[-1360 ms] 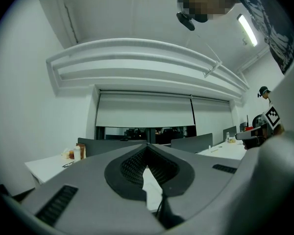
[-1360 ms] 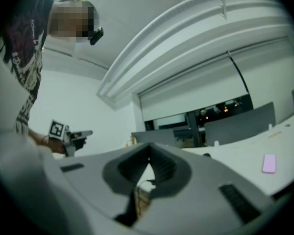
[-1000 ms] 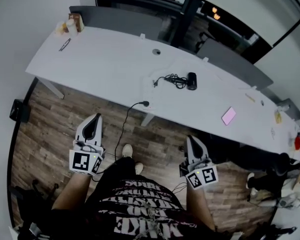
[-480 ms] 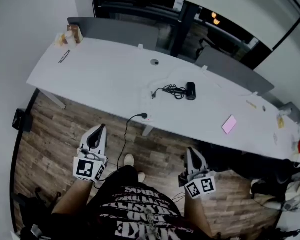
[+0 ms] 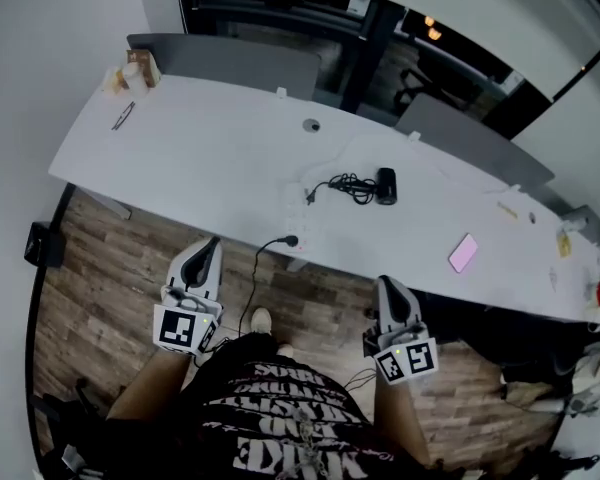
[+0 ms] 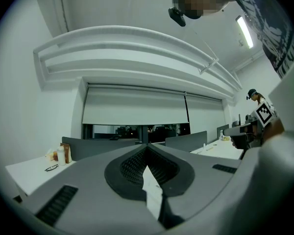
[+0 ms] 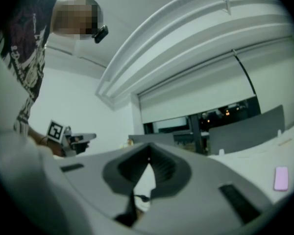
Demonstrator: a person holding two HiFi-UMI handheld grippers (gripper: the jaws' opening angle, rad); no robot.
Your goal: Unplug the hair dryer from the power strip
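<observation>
Your left gripper (image 5: 210,250) is shut, tips meeting with nothing between them, and your right gripper (image 5: 387,286) is shut and empty too. Both are held level over the floor on your side of the white table (image 5: 210,158), just short of its near edge. The left one is toward the table's middle, and the right one is further along to your right.

Nothing of the task is done yet. The hair dryer (image 5: 384,185) lies on the table past its middle, well beyond both grippers, with its black cord (image 5: 350,184) bunched beside it. The cord's plug end (image 5: 308,196) points toward the table's near edge, at what looks like a pale power strip (image 5: 300,218). The strip is hard to make out against the white top, so I can't confirm the plug is seated. A dark lead (image 5: 255,278) drops from that edge to the floor between your grippers.

What's left is all of it: reach in, steady the strip, grip the plug and pull it free.

Against the earlier pictures, you stand closer to the table — both grippers have moved toward its near edge, the left one most clearly. Their jaws are shut as before, and the dryer and cord lie where they did.
</observation>
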